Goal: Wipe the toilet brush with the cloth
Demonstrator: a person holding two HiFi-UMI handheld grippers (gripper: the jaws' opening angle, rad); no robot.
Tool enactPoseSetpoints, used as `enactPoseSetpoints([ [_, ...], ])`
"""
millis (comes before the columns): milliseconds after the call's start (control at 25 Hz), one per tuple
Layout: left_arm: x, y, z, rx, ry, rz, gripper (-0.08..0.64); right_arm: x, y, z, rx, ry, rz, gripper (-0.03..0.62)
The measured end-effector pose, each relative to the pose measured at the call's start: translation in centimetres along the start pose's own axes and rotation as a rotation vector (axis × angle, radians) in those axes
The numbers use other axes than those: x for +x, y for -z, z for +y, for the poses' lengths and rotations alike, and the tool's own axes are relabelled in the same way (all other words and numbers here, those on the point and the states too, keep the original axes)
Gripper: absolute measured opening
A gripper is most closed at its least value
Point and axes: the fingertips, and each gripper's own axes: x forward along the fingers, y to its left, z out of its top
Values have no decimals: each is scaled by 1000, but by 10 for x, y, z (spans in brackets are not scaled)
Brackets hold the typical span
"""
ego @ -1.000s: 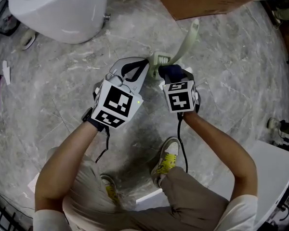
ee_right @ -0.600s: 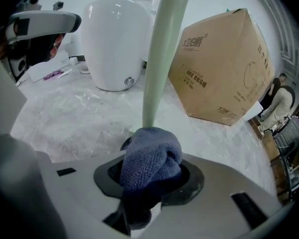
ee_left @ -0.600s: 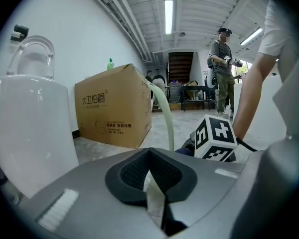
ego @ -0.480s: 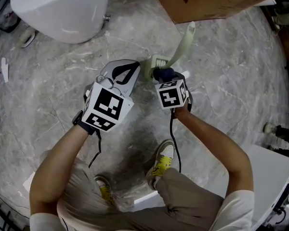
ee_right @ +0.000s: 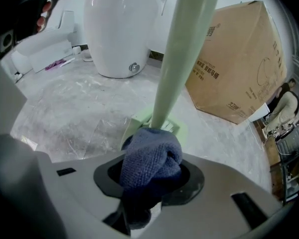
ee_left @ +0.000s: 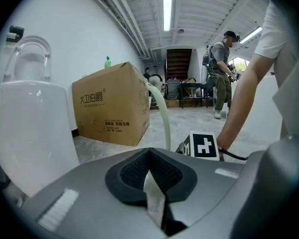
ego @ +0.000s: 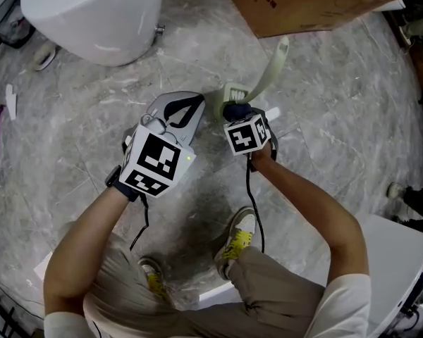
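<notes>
The right gripper (ego: 236, 110), clamping the cloth (ee_right: 152, 158), has slid toward nine o'clock round the toilet brush (ego: 266, 69) foot (handle leaning one o'clock), so wiping's underway; the left gripper (ego: 197, 101), closed empty, backed off.

On floor (ego: 338, 118): toilet (ego: 92, 13) far left, cardboard box (ego: 317, 2) far right, toilet brush (ego: 271, 62) between them and nearer, handle leaning away toward the box. Left gripper (ego: 201, 103) just left of the brush head, tips against it. Right gripper (ego: 236, 116) just right, side by side with the left. Cloth (ee_right: 152, 158) between the right jaws, touching the handle's lower end. Shoes (ego: 241, 232) nearer, below both grippers.
</notes>
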Motion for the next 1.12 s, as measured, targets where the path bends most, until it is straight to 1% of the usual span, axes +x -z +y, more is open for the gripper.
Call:
enactPoseSetpoints([
  [240, -4, -5, -2, 3, 3, -9, 2, 9, 4, 6, -29, -30, 2, 135],
  [400, -5, -5, -1, -3, 4, -8, 2, 5, 4, 11, 13, -89, -27, 137],
  [520, -6, -4, -3, 0, 11, -9, 2, 0, 8, 15, 34, -110, -45, 138],
  [600, -6, -4, -5, 3, 15, -8, 2, -7, 5, 19, 72, -137, -97, 138],
  [720, -7, -6, -7, 5, 23, -10, 2, -22, -4, 20, 199, -185, -229, 140],
  [800, -8, -8, -9, 10, 26, -15, 2, -30, -7, 16, 249, -171, -283, 138],
  [840, -9, -8, -9, 13, 26, -15, 2, -32, -8, 15, 241, -152, -301, 138],
  [920, -11, -8, -9, 20, 24, -12, 2, -37, -13, 15, 170, -107, -344, 138],
  [1000, -13, -7, -7, 23, 19, -8, 2, -44, -21, 15, 103, -61, -412, 138],
  [1080, -15, -6, -5, 24, 12, -3, 2, -47, -26, 12, 80, -16, -477, 135],
  [1120, -15, -5, -4, 25, 8, -1, 2, -47, -26, 10, 78, 9, -495, 137],
])
